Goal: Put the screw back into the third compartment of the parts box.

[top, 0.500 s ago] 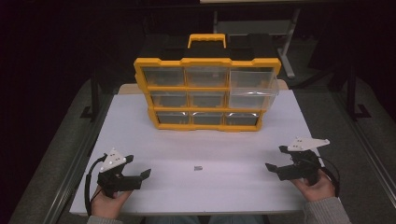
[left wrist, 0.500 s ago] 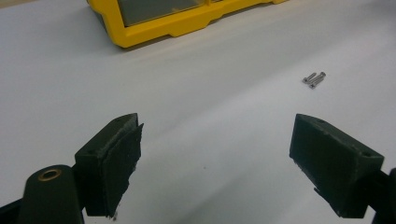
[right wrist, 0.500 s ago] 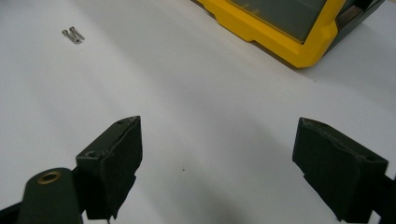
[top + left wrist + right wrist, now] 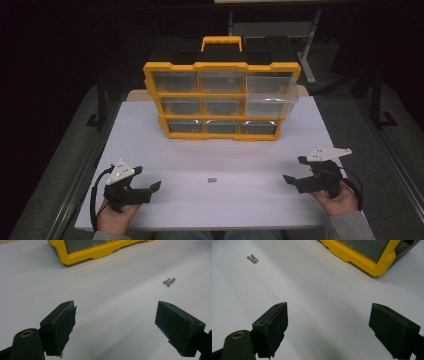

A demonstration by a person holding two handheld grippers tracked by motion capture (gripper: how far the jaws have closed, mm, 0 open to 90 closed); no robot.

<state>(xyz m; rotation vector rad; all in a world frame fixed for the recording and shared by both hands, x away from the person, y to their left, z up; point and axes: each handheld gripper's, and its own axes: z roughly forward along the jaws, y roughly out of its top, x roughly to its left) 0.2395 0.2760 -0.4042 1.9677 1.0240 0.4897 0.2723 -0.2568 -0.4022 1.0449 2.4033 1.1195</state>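
While nothing is gripped yet, work in hand reads as fetching the screws [image 4: 212, 180]: two small silver ones, side by side and touching, flat on the white table [image 4: 225, 150], midway between both grippers and near the front edge. Seen also up and right of the jaws in the left gripper view [image 4: 169, 281], up and left in the right gripper view [image 4: 252, 258].

Left gripper [image 4: 155, 186] low over table at front left, jaws spread wide, nothing between, aimed toward centre. Right gripper [image 4: 294, 180] at front right, jaws likewise spread wide and empty, also aimed inward. Both well apart from screws.

Beyond, yellow drawer box [image 4: 222, 100] standing upright at back of table, three rows of clear drawers, handle on top. Upper-right drawers [image 4: 270, 95] look pulled partly out; contents too dim to tell. Box well apart from screws.

Step, as judged: approach not begun, hands at ready. Likely destination an open drawer, but only a guess.

Next move calls for: one gripper brought in over screws, jaws lowered to table either side of pair, then closed along the short axis. Screws tiny and thin against broad pads, so low, square contact with table needed. Risk: pair rolling apart or one slipping out on closing.
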